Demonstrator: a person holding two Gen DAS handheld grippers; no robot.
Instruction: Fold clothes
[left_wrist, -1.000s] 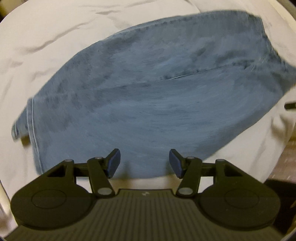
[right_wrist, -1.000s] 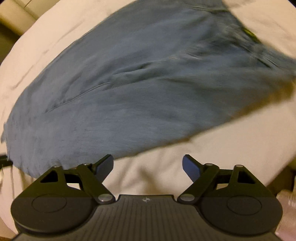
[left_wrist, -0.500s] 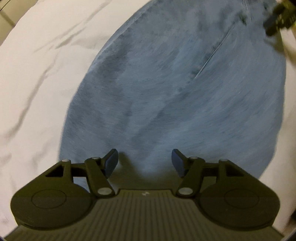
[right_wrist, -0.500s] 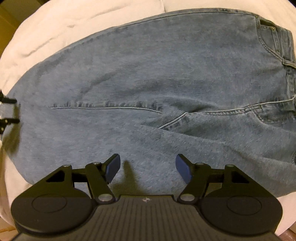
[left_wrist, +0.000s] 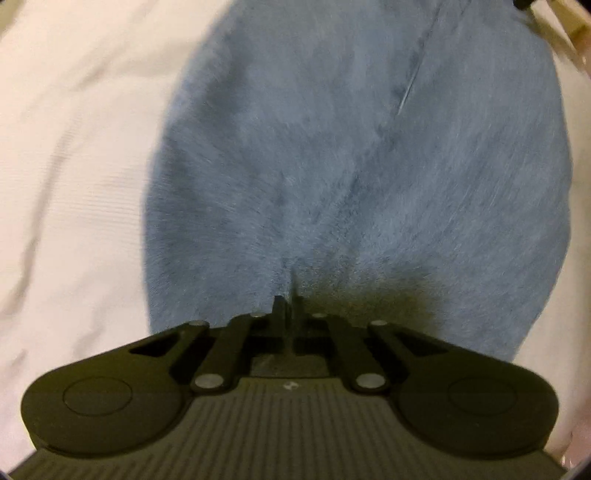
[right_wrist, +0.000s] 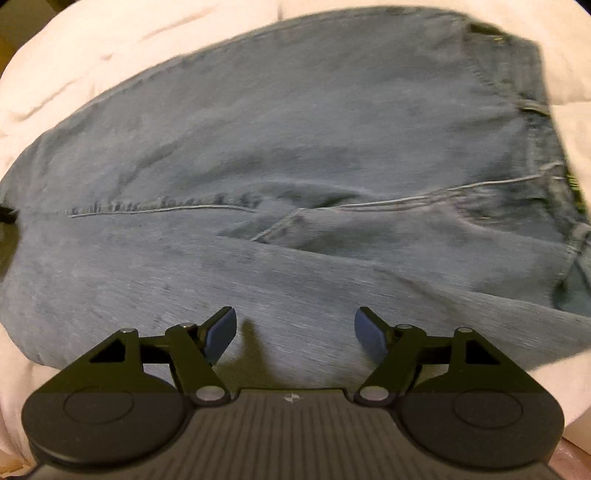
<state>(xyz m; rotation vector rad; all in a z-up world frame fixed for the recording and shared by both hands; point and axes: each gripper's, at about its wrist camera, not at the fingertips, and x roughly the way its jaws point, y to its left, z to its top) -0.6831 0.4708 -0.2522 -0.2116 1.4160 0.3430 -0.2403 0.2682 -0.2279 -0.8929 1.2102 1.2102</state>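
Observation:
A pair of light blue jeans (left_wrist: 351, 166) lies spread on a white bedsheet (left_wrist: 74, 166). In the left wrist view my left gripper (left_wrist: 290, 306) is shut on the near edge of the denim, which puckers into a small ridge at the fingertips. In the right wrist view the same jeans (right_wrist: 295, 147) fill the frame, with the waistband and pocket at the right. My right gripper (right_wrist: 295, 330) hangs open just above the lower trouser leg, nothing between its blue pads (right_wrist: 221, 328).
The white bedsheet (right_wrist: 92, 55) surrounds the jeans on all sides. A dark part of the other gripper (right_wrist: 7, 214) shows at the left edge of the right wrist view. A pale frame (left_wrist: 565, 33) crosses the top right corner of the left wrist view.
My left gripper has gone from open to shut on the jeans' edge. My right gripper has come a little closer to the denim and stays open.

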